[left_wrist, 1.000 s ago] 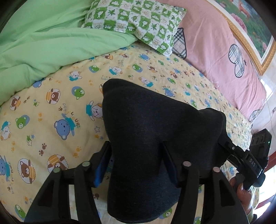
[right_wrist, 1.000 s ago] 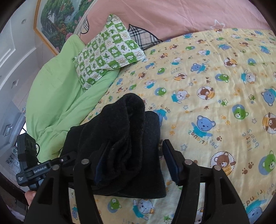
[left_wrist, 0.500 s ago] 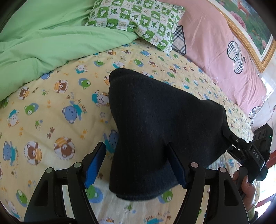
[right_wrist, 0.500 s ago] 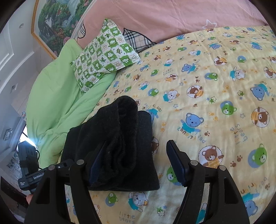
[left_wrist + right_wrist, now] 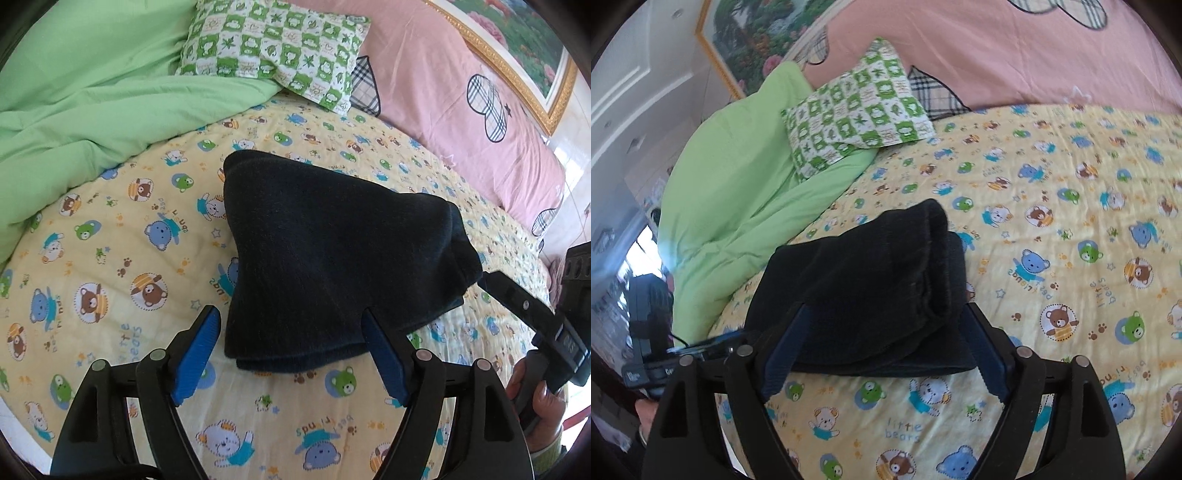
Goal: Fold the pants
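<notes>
The dark navy pants [image 5: 332, 258] lie folded into a thick compact bundle on the yellow bear-print bed sheet [image 5: 110, 258]. My left gripper [image 5: 291, 354] is open and empty, its blue pads just short of the bundle's near edge. In the right wrist view the pants [image 5: 871, 291] show their rolled waistband end. My right gripper [image 5: 882, 354] is open, its jaws spread on either side of the bundle's near edge without clamping it. The right gripper's body [image 5: 535, 325] shows at the bundle's far right in the left view.
A green duvet [image 5: 92, 92] is heaped at the left. A green-and-white checked pillow [image 5: 273, 48] and a pink pillow [image 5: 461, 92] lie at the head of the bed. A framed picture [image 5: 517, 40] hangs behind. The bed's edge runs close below both grippers.
Both grippers have let go of the pants and drawn back toward the bed's edge. The bundle has settled flat on the sheet.
</notes>
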Action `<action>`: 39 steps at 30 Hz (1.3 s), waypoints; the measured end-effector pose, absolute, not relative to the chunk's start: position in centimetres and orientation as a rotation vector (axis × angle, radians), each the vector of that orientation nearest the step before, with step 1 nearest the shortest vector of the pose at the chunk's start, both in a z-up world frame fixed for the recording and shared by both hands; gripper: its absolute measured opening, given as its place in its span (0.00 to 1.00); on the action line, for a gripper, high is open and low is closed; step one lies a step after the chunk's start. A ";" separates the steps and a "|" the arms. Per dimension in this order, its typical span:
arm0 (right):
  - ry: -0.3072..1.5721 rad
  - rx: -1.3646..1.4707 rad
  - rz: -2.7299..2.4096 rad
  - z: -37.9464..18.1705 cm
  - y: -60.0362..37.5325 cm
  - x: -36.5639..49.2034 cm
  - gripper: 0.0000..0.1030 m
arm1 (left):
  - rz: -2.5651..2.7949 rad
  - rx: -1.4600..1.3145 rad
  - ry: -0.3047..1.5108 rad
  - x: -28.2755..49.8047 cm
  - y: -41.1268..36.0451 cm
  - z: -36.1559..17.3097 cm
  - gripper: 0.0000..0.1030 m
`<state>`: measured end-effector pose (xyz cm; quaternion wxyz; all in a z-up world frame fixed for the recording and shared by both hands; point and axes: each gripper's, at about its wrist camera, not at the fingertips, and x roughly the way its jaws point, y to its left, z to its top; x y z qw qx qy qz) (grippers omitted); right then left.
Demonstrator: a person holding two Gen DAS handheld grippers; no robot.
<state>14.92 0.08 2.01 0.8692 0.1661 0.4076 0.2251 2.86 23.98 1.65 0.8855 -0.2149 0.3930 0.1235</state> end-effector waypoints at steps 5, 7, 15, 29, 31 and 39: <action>0.834 0.226 0.512 2.6 1.9 13.3 0.85 | 0.276 -0.411 0.823 1.9 23.6 1.9 0.78; 0.834 0.190 0.509 2.6 2.5 12.8 0.85 | 0.288 -0.383 0.827 1.5 23.3 2.0 0.78; 0.845 0.097 0.510 2.0 4.0 11.3 0.85 | 0.346 -0.281 0.831 0.5 22.2 2.1 0.79; 0.854 0.026 0.487 1.6 4.3 10.4 0.87 | 0.342 -0.171 0.859 0.5 20.3 1.5 0.81; 0.854 0.018 0.476 1.5 4.2 10.4 0.88 | 0.344 -0.168 0.860 0.6 20.3 1.4 0.81; 0.843 0.015 0.475 1.6 4.2 10.4 0.88 | 0.353 -0.122 0.847 0.8 19.7 1.5 0.82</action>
